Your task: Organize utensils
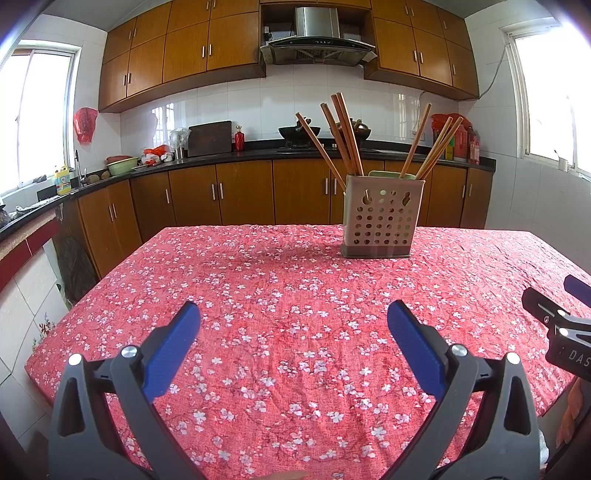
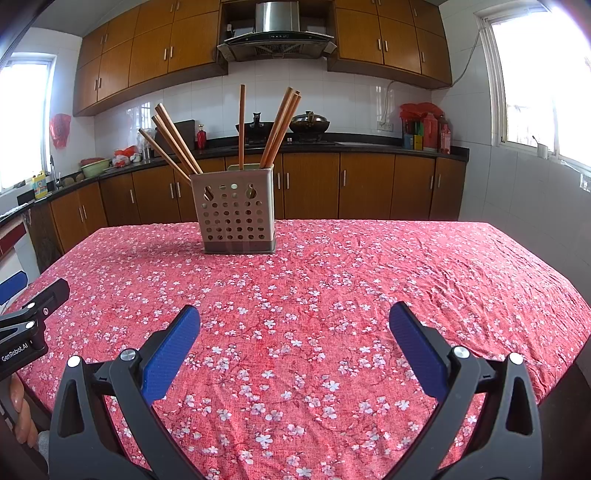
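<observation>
A square-sided utensil holder [image 1: 382,218] of pale beige plastic, its front wall punched with rows of round holes and two keyhole slots, is standing upright on a darker base toward the far side of the tabletop [image 1: 258,295]. A crinkled red cloth printed with small white blossoms is covering that tabletop from edge to edge.

Wooden chopsticks [image 1: 341,136], long, thin and reddish-brown, are sticking up out of the holder with their long axes near vertical and their free ends fanning outward. In the right wrist view about eight can be counted: three leaning left [image 2: 171,142], one standing almost straight [image 2: 242,127], and a tight bunch of about four leaning right [image 2: 280,129]; where they overlap the exact number is hard to tell. A green inner piece is showing just above the holder's back rim.

The left gripper [image 1: 293,319] is hovering over the near part of the cloth, its two black fingers with ribbed blue pads [image 1: 173,347] spread wide and grasping nothing. The right gripper [image 2: 293,321] is doing the same beside it, its fingers equally released, blue pads [image 2: 415,347] well apart. Both are pointing toward the holder, well short of it.

Behind, brown wooden cabinets [image 2: 332,184] and a steel range hood [image 2: 277,26] are lining a white tiled wall.
</observation>
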Available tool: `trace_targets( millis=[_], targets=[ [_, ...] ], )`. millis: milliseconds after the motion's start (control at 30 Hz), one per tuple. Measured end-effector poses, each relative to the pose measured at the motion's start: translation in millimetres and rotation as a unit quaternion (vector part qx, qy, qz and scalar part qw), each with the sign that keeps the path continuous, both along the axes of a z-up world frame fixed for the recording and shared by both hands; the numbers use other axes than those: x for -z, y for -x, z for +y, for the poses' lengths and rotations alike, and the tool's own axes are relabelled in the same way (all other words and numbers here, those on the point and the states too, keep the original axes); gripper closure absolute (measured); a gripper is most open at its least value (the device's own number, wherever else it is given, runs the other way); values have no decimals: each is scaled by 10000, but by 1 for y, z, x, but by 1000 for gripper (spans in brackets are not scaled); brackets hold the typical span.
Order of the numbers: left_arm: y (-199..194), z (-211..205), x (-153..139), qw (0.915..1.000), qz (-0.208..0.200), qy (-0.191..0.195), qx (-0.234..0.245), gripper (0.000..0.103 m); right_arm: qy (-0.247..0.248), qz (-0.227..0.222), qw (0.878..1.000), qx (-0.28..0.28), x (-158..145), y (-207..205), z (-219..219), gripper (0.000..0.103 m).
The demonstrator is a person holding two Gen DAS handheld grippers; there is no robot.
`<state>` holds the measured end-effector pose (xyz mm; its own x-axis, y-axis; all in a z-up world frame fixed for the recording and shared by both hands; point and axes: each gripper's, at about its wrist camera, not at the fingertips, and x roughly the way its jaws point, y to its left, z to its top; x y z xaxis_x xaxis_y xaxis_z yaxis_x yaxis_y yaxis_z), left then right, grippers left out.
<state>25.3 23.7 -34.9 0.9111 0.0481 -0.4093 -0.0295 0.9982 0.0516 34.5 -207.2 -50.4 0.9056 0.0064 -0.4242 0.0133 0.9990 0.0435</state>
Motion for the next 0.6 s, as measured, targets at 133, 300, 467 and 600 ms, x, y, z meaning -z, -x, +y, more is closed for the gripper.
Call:
trace_targets(
  millis=[133, 300, 467, 600],
  targets=[
    [0, 0, 0, 10000, 1, 0, -1, 4, 0, 0, 10000, 1, 0, 0, 0, 2],
    [0, -1, 1, 10000, 6, 4, -17, 4, -2, 3, 10000, -1, 0, 0, 0, 2],
    [-1, -2, 3, 10000, 31, 19, -40, 4, -4, 1, 10000, -2, 0, 0, 0, 2],
    [-2, -3, 3, 10000, 44, 20, -38, 4, -6, 3, 10000, -2, 0, 0, 0, 2]
  ],
)
